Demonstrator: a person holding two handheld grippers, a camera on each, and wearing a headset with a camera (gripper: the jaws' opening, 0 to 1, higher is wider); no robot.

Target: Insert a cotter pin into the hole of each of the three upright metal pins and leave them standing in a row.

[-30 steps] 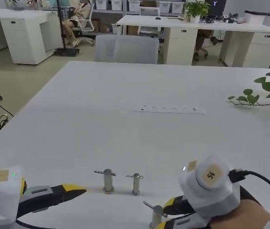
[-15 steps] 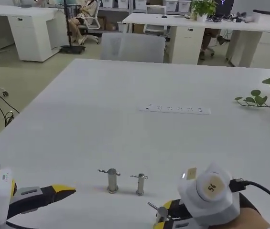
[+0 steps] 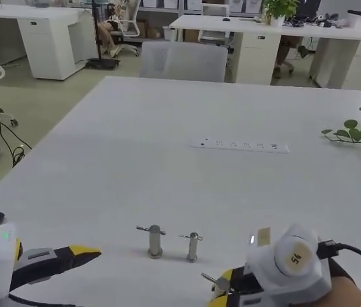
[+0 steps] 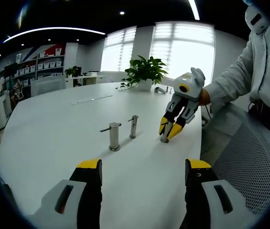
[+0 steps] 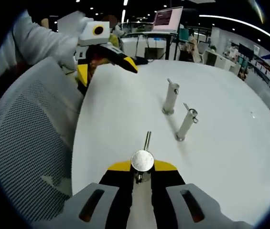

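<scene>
Clamping the 3rd metal pin [image 5: 142,160] between its yellow-tipped jaws, the right gripper [image 5: 142,169] is holding it upright at 5 o'clock in the head view. The pin's foot is seemingly resting on the white table [image 3: 167,160]. A cotter pin [image 5: 146,139] is passing through that pin's top and pointing toward 12 o'clock in the right gripper view.

The 1st metal pin [image 3: 155,240] and the 2nd metal pin [image 3: 193,247] are standing free and upright, side by side near the table's near edge, at 6 o'clock in the head view. Each is carrying its own cotter pin crosswise through its top, sticking out toward 9 o'clock. The 3rd metal pin is sitting toward 4 o'clock of the 2nd, a little nearer the person, so the 3 are forming a slightly bent row.

The left gripper [image 4: 144,164] is hovering with its jaws spread wide and nothing between them, at 8 o'clock in the head view, well apart from the 1st metal pin.

A tan sticker [image 3: 297,258] on the right gripper's white housing is showing 2 dark characters that are looking like 56, though I cannot be sure. A white power strip [image 3: 241,146] is lying at the table's middle, toward 12 o'clock from the pins; its markings are too small to read. Leafy plant stems [image 3: 359,128] are trailing onto the table at 3 o'clock.
</scene>
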